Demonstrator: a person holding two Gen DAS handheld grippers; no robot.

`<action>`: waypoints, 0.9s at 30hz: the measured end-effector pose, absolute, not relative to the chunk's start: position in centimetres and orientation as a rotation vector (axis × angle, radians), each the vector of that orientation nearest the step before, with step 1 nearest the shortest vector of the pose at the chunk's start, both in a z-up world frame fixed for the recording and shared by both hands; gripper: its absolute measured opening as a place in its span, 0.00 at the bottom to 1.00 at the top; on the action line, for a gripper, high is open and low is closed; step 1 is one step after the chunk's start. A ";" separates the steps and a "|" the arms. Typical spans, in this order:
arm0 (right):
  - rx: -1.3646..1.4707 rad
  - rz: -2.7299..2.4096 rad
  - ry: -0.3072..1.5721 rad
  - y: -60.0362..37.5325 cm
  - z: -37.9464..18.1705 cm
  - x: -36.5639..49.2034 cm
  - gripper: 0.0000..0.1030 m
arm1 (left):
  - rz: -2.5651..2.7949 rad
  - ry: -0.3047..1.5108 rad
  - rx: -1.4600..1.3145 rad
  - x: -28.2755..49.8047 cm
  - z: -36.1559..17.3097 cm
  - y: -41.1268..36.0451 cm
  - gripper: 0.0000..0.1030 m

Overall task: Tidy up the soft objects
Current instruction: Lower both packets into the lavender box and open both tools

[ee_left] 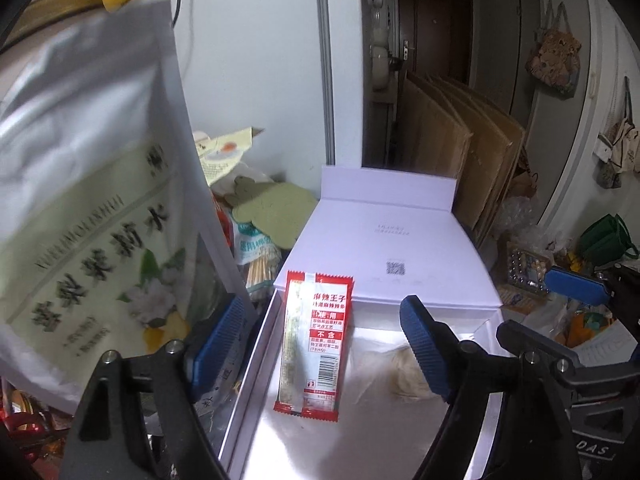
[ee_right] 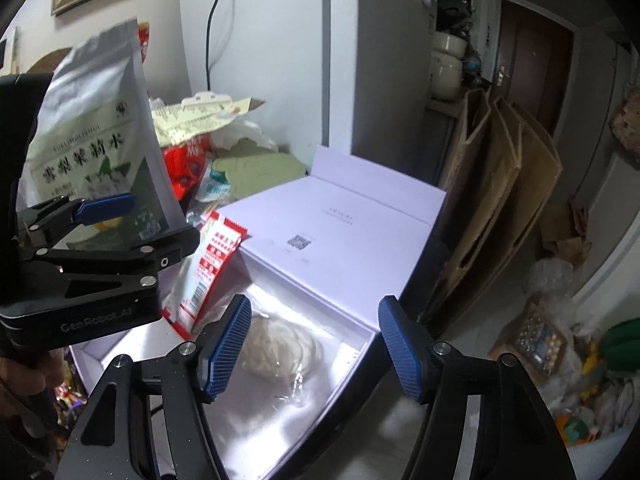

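A white gift box (ee_left: pixel 256 344) with a silvery lining stands open, its lid (ee_left: pixel 392 240) folded back. Inside, a red snack packet (ee_left: pixel 316 340) stands leaning against the back wall, and a pale bun in clear wrap (ee_right: pixel 280 346) lies on the floor of the box. My left gripper (ee_left: pixel 320 346) is open above the box, with the packet in line between its fingers but untouched. My right gripper (ee_right: pixel 314 350) hangs open over the bun, clear of it. A tall silver pouch (ee_left: pixel 100 200) with green print stands just left of the left gripper's fingers (ee_right: pixel 106 205).
Left of the box lies a pile of packets, a green felt mat (ee_left: pixel 276 208) and a bundle of sticks (ee_left: pixel 262 268). A white cabinet (ee_left: pixel 260 60) stands behind. Cardboard sheets (ee_left: pixel 460 152) lean at the right, with bags and clutter on the floor (ee_right: pixel 540 344).
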State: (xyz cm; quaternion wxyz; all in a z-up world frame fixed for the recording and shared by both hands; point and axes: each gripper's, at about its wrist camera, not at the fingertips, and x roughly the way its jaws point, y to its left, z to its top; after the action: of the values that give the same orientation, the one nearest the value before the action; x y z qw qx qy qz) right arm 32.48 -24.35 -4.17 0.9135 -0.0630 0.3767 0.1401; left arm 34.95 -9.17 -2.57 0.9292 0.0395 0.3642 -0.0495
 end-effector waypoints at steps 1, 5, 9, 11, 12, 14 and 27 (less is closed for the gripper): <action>-0.127 0.287 0.768 -24.5 -3.7 32.3 0.65 | -0.100 0.737 0.083 34.6 -2.1 -9.2 0.79; -0.126 0.282 0.725 -24.7 -1.8 31.2 0.65 | -0.100 0.694 0.082 33.2 0.1 -9.3 0.79; -0.124 0.282 0.677 -24.8 0.4 29.7 0.65 | -0.101 0.653 0.076 31.4 2.3 -9.1 0.79; -0.125 0.284 0.652 -24.8 1.5 28.8 0.65 | -0.102 0.632 0.076 30.4 3.4 -9.0 0.79; -0.124 0.286 0.643 -24.8 1.9 28.5 0.65 | -0.101 0.624 0.076 30.0 3.8 -9.0 0.79; -0.126 0.290 0.618 -24.7 2.9 27.4 0.65 | -0.099 0.608 0.080 28.8 4.8 -8.9 0.79; -0.121 0.315 0.523 -24.1 6.8 19.8 0.67 | -0.096 0.526 0.084 21.0 9.0 -7.8 0.79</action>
State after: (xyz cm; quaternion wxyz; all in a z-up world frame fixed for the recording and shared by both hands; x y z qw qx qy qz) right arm 19.77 -24.10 6.79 0.9520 -0.0597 0.2572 0.1549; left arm 21.05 -7.76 8.97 0.9637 0.0415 0.2596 -0.0473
